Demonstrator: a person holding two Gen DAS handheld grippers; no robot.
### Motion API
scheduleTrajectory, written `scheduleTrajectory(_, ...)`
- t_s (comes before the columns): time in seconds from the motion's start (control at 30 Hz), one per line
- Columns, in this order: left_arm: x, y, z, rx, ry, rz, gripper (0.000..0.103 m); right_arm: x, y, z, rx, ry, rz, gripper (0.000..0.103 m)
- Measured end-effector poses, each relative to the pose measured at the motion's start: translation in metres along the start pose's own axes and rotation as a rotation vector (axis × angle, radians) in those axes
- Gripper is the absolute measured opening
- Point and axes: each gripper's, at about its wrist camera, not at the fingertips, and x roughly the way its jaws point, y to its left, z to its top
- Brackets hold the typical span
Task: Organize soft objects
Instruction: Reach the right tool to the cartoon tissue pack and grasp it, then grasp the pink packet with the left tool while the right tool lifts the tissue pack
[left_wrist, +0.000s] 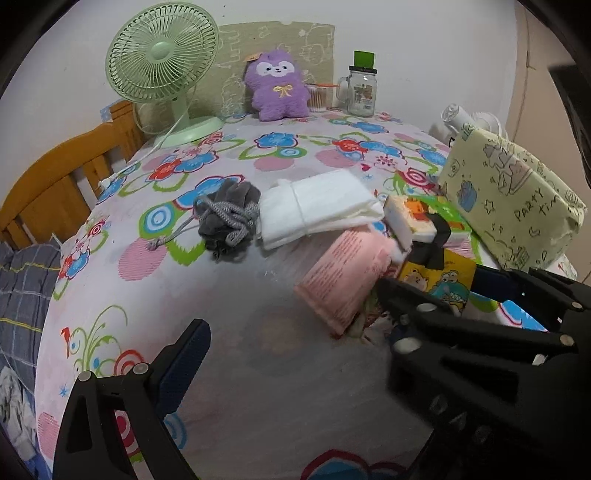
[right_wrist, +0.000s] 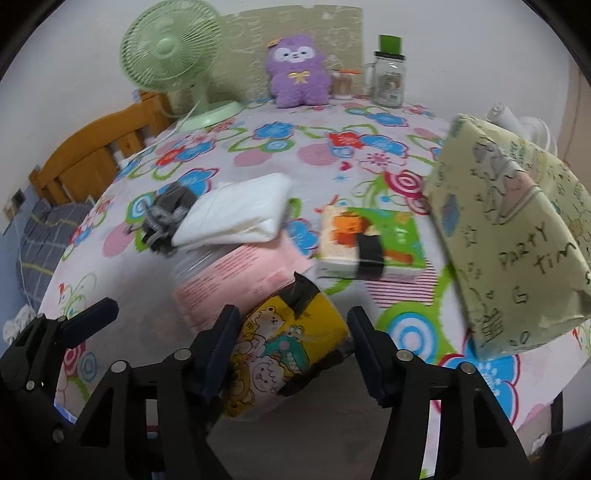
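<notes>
The right hand-held gripper straddles a yellow cartoon-print packet near the front of the desk, which wears a flowered cloth. Its left pad looks pressed to the packet's side, while on the right a thin gap seems to remain, though blur makes that uncertain; the jaws stand about half spread.

The left hand-held gripper hovers with jaws wide apart and nothing between them. Only its left finger shows clearly.

Touching the yellow packet lies a pink packet. Behind that rest a white folded pack and, just beside it, a grey drawstring pouch. A green-and-white tissue pack bound with a black band lies to the right, near a tilted pale-yellow box lettered "PARTY". At the far edge stand a purple plush toy, a green fan and a glass jar.
</notes>
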Motion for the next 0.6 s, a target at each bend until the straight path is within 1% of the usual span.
scheduleTrajectory(0.13, 0.006, -0.001, 0.006, -0.009, 0.006, -0.035, 0.1, 0.001, -0.012, 0.002, 0.037, 0.002, -0.005, 0.06)
scheduleTrajectory(0.33, 0.008, -0.014, 0.012, 0.064, -0.031, -0.025, 0.098, -0.001, -0.02, 0.006, 0.045, -0.018, -0.028, 0.059)
scheduleTrajectory(0.43, 0.008, -0.017, 0.015, 0.099, -0.047, -0.027, 0.095, 0.001, -0.024, 0.008, 0.053, -0.02, -0.031, 0.058)
scheduleTrajectory(0.5, 0.007, -0.018, 0.016, 0.115, -0.048, -0.041, 0.09, 0.003, -0.024, 0.009, 0.049, -0.019, -0.035, 0.058)
scheduleTrajectory(0.53, 0.005, -0.017, 0.017, 0.124, -0.049, -0.046, 0.09, 0.003, -0.023, 0.009, 0.047, -0.021, -0.042, 0.058)
scheduleTrajectory(0.57, 0.005, -0.017, 0.017, 0.131, -0.049, -0.042, 0.089, 0.003, -0.023, 0.01, 0.043, -0.026, -0.057, 0.051)
scheduleTrajectory(0.6, 0.004, -0.016, 0.018, 0.139, -0.044, -0.032, 0.087, 0.004, -0.024, 0.012, 0.037, -0.029, -0.084, 0.05)
